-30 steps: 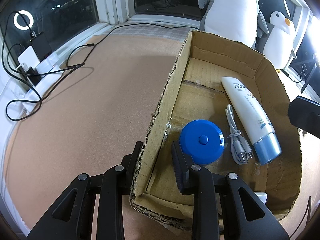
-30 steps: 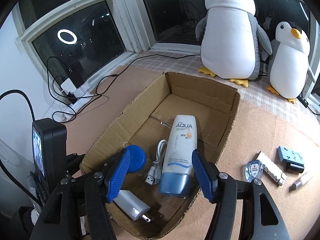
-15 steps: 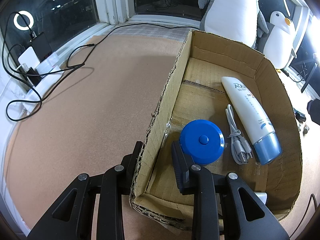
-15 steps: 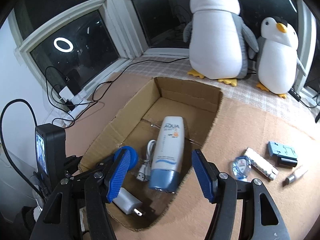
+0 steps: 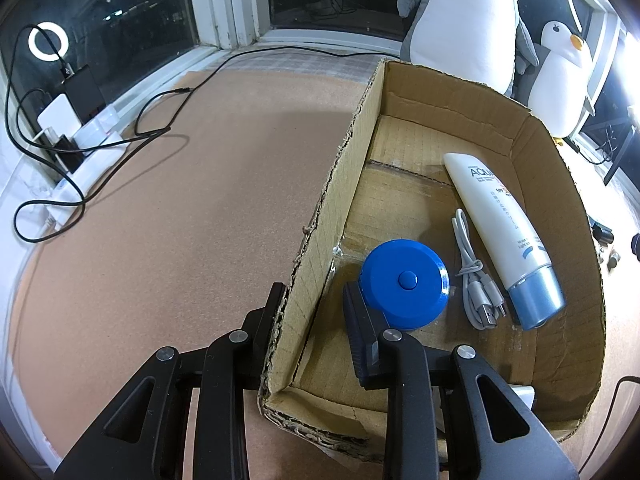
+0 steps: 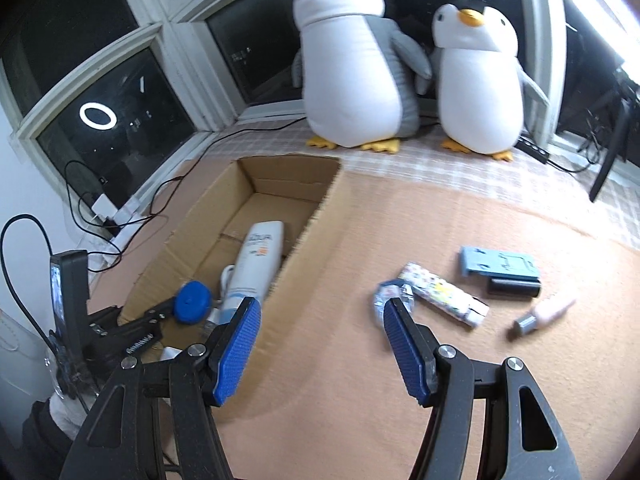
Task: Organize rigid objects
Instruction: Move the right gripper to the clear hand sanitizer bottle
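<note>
My left gripper (image 5: 314,296) is shut on the left wall of the open cardboard box (image 5: 460,96), one finger outside and one inside. In the box lie a blue round tape measure (image 5: 404,282), a coiled USB cable (image 5: 474,276), a white sunscreen tube (image 5: 500,228) and a white charger (image 5: 522,394). My right gripper (image 6: 322,312) hangs open over the mat just right of the box (image 6: 280,176), with nothing between its blue pads. Beyond it lie a small clear-wrapped item (image 6: 390,294), a patterned tube (image 6: 444,294), a light blue plate (image 6: 498,262), a black block (image 6: 514,286) and a pink tube (image 6: 544,314).
Two plush penguins (image 6: 356,68) (image 6: 478,80) stand by the window behind the box. Black cables and a power strip (image 5: 80,136) lie along the left edge of the brown mat. The left gripper's phone mount (image 6: 64,308) shows at the right wrist view's left side.
My right gripper has swung right, from above the box's contents to over the mat beside it, nearer the loose items. The left gripper has kept its grip on the box wall.
</note>
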Demonstrator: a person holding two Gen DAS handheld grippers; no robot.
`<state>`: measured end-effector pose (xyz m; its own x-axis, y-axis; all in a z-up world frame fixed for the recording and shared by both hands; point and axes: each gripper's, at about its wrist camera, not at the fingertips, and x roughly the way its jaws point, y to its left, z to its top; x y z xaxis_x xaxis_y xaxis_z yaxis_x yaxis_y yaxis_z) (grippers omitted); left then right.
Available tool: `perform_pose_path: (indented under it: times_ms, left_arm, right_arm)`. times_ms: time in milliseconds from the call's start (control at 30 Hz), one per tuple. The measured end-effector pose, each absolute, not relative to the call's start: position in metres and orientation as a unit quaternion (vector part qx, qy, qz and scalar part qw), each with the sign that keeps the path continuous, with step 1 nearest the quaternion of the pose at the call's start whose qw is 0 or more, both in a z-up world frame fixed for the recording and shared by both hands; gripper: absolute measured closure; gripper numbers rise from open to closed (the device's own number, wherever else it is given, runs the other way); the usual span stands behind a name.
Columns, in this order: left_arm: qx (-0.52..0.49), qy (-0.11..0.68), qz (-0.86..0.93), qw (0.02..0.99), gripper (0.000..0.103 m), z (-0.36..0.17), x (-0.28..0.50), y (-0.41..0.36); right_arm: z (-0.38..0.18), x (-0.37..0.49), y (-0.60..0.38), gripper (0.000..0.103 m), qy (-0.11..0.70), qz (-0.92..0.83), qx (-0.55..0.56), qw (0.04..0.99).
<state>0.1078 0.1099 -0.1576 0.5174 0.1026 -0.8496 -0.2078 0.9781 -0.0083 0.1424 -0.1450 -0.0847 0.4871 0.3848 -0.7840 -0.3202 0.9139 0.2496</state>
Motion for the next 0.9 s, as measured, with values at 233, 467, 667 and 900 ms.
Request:
perform_pose_path:
  times_ms: [233,467,667,900]
  left_arm:
    - [-0.053,0.483,0.089,0.869,0.076,-0.157,0.107,0.115]
    - [-0.053,0.483,0.090,0.870,0.076,-0.157,0.107,0.114]
    - [-0.054,0.482,0.090,0.870,0.076,-0.157,0.107,0.115]
    - [-0.054,0.482,0.090,0.870,0.076,-0.157,0.106,0.114]
  right_arm:
    - [-0.098,0.144,-0.160,0.043,0.474,0.202,0.030,0.857]
    - [-0.116,0.151,-0.160,0.048,0.486,0.191,0.013,0.853]
    - [-0.130,0.160,-0.156,0.055,0.493,0.188,-0.006,0.849]
    - [-0.142,0.171,-0.147,0.060,0.499,0.180,-0.033,0.847]
